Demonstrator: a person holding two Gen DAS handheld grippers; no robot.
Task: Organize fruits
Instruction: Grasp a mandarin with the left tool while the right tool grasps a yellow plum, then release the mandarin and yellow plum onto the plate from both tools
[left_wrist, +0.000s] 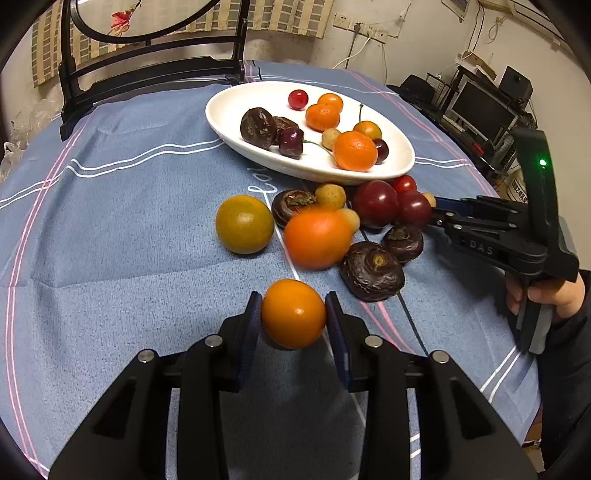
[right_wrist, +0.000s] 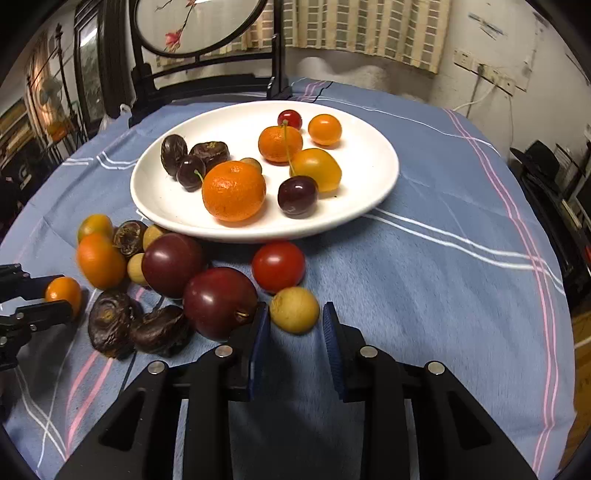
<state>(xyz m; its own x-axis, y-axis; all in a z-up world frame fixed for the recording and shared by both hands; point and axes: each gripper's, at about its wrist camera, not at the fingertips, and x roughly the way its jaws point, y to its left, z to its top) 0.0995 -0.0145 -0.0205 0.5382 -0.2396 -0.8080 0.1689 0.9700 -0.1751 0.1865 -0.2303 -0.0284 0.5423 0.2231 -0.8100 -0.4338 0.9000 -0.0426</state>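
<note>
A small orange fruit (left_wrist: 293, 314) hangs just above the blue tablecloth, with my left gripper (left_wrist: 293, 298) shut on it; the right wrist view shows this fruit (right_wrist: 63, 293) at its left edge. My right gripper (right_wrist: 295, 308) is closed around a tan longan (right_wrist: 294, 310) lying on the cloth beside a dark red plum (right_wrist: 219, 302). A white oval plate (right_wrist: 369, 166) behind it holds mandarins, cherries, water chestnuts and small tomatoes. In the left wrist view the right gripper (left_wrist: 434, 208) reaches in from the right to the edge of the loose fruit pile.
Loose on the cloth lie a greenish orange (left_wrist: 243, 224), an orange fruit (left_wrist: 317, 238), two plums, a red tomato (right_wrist: 278, 266), water chestnuts (left_wrist: 371, 271) and more longans. A dark wooden stand (left_wrist: 147, 70) rises behind the plate. A hand (left_wrist: 546, 295) holds the right gripper's handle.
</note>
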